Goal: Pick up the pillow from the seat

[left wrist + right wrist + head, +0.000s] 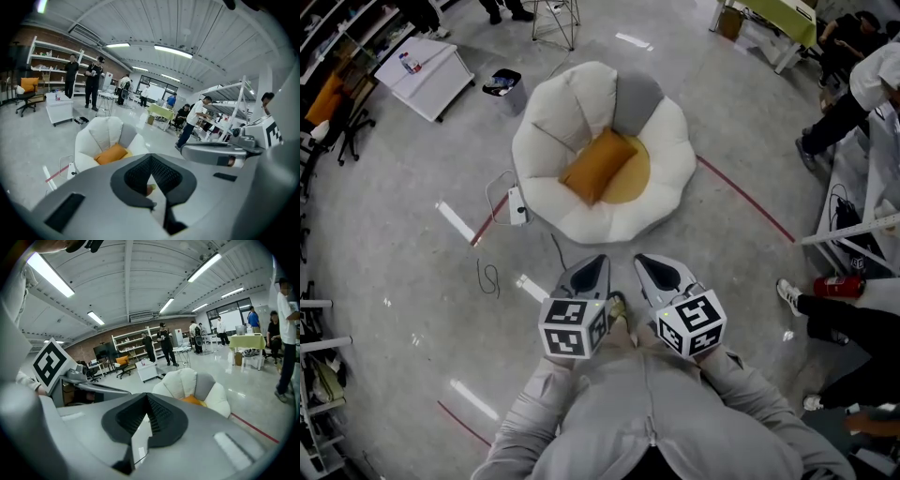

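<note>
An orange pillow (598, 165) lies tilted on a white, petal-shaped floor seat (558, 112), over its yellow middle cushion. Both grippers are held side by side close to my body, a good way short of the seat and pointing at it. My left gripper (598, 260) is shut with nothing in it, and my right gripper (643, 260) is likewise shut and empty. The left gripper view has the pillow (112, 153) on the seat (104, 133) beyond the left gripper (151, 157). Past the right gripper (147, 395) in its own view, only a sliver of the pillow (192, 400) shows on the seat (187, 380).
A white power box (517, 204) with cables lies on the floor left of the seat. A red floor line (745, 199) runs to the right. A white cabinet (424, 73) and black bin (503, 82) stand at back left. People and a red extinguisher (836, 286) are at right.
</note>
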Demonstrator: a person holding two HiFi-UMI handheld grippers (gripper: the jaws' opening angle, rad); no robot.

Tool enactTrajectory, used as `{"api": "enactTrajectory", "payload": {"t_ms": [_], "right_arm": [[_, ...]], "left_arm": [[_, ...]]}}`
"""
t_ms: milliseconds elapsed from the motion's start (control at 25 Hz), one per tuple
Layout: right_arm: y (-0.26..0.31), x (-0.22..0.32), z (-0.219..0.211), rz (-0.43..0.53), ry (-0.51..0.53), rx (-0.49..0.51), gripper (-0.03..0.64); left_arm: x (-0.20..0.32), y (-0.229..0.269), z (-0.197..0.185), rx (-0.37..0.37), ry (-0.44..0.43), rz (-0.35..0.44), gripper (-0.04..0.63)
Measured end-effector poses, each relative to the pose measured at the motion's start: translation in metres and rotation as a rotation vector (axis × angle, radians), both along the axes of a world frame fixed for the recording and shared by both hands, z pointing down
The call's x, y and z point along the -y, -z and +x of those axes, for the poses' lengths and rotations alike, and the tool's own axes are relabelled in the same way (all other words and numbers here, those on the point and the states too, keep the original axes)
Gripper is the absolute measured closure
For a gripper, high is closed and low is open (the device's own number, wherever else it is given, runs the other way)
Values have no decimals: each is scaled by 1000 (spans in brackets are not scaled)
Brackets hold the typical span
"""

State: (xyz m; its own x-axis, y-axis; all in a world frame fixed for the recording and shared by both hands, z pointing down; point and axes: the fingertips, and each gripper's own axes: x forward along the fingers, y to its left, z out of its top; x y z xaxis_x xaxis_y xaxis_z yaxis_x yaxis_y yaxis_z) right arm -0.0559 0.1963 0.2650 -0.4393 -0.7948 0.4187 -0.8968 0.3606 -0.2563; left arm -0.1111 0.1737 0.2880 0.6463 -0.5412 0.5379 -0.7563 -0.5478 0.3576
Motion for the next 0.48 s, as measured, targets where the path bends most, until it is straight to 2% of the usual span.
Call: {"api": "enactTrajectory", "payload": {"t_ms": [480], "right_arm": [[-20, 45, 15, -41, -12, 0, 620]], "left_arm": [[52, -23, -1, 15, 47, -43, 592]]}}
